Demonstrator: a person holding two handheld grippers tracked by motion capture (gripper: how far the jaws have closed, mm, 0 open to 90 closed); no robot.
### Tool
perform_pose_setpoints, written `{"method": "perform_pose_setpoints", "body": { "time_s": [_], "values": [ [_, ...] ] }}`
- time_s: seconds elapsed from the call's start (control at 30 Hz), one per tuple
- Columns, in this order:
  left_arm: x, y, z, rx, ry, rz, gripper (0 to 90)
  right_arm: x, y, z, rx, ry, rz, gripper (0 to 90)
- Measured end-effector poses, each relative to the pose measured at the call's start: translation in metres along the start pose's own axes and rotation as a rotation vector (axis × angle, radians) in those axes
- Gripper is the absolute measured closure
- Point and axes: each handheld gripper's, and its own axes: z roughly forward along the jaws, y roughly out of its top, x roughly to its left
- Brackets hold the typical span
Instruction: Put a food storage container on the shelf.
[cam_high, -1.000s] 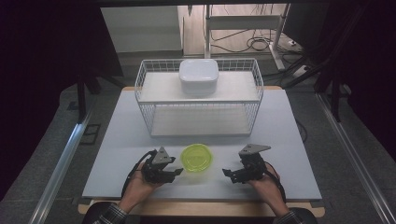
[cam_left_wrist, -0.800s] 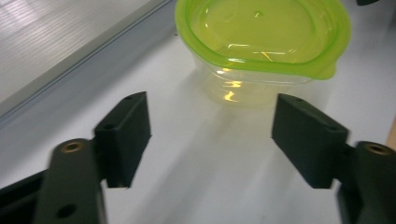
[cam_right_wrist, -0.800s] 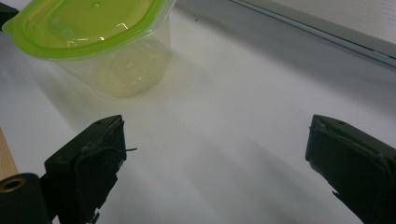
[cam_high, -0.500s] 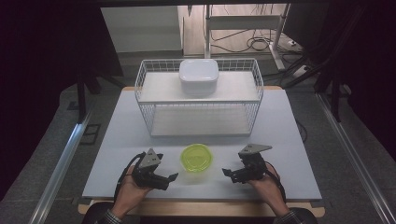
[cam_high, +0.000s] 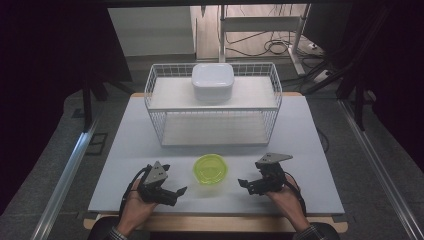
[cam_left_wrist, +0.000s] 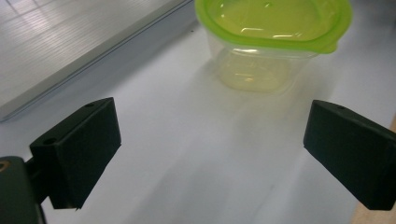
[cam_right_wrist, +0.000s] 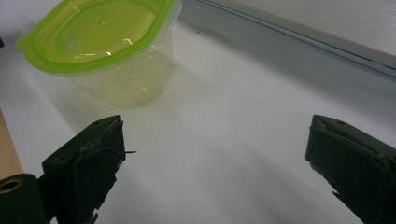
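The high view looks forward and down over the whole table (cam_high: 125, 165). Each gripper view sits low near the tub (cam_high: 210, 169), facing it from opposite sides. All three share the tub (cam_left_wrist: 273, 37) (cam_right_wrist: 105, 51) and the table around it.

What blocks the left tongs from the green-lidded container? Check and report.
Nothing visible. The left tongs stand open, and in the left gripper view bare white table runs straight from the jaws to the green-lidded container. The wire rack sits farther back, off that path.
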Motion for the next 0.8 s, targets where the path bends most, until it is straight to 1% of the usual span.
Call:
{"method": "perform_pose_setpoints", "body": {
  "time_s": [0.13,0.2,0.27,0.3,0.33,0.4,0.47,0.53,0.67,0.7,0.77,0.8],
  "values": [
    [0.002,-0.001,0.0,-0.007,0.004,-0.011,3.7,0.001,0.003,0.0,0.002,0.012,0.002,5.3],
    [0.003,-0.002,0.001,0.001,0.008,-0.004,3.6,0.002,0.007,0.0,0.007,0.012,0.009,5.3],
    [0.003,-0.002,0.003,0.01,0.004,0.005,3.6,0.002,0.01,0.001,0.013,0.018,0.031,3.3],
    [0.002,-0.003,0.003,0.015,0.002,0.009,3.5,0.001,0.012,0.001,0.024,0.029,0.058,2.2],
    [0.002,-0.003,0.004,0.019,0.002,0.012,3.4,0.0,0.014,0.002,0.024,0.038,0.075,2.2],
    [0.002,-0.003,0.005,0.027,0.002,0.023,3.3,0.0,0.017,0.002,0.019,0.058,0.096,2.3],
    [0.002,-0.004,0.005,0.028,0.002,0.023,3.1,-0.001,0.021,0.002,0.024,0.066,0.097,2.5],
    [0.002,-0.004,0.005,0.029,0.003,0.018,3.1,-0.002,0.025,0.003,0.03,0.076,0.101,3.9],
    [0.004,-0.004,0.005,0.031,0.006,0.016,3.1,-0.006,0.034,0.005,0.047,0.099,0.117,10.9],
    [0.004,-0.004,0.005,0.03,0.007,0.016,3.1,-0.008,0.037,0.006,0.052,0.109,0.124,14.9],
    [0.003,-0.004,0.006,0.031,0.007,0.02,3.1,-0.01,0.041,0.008,0.058,0.127,0.128,18.5],
    [0.003,-0.004,0.006,0.033,0.007,0.021,3.1,-0.012,0.047,0.01,0.061,0.135,0.125,22.5]
  ]
}}
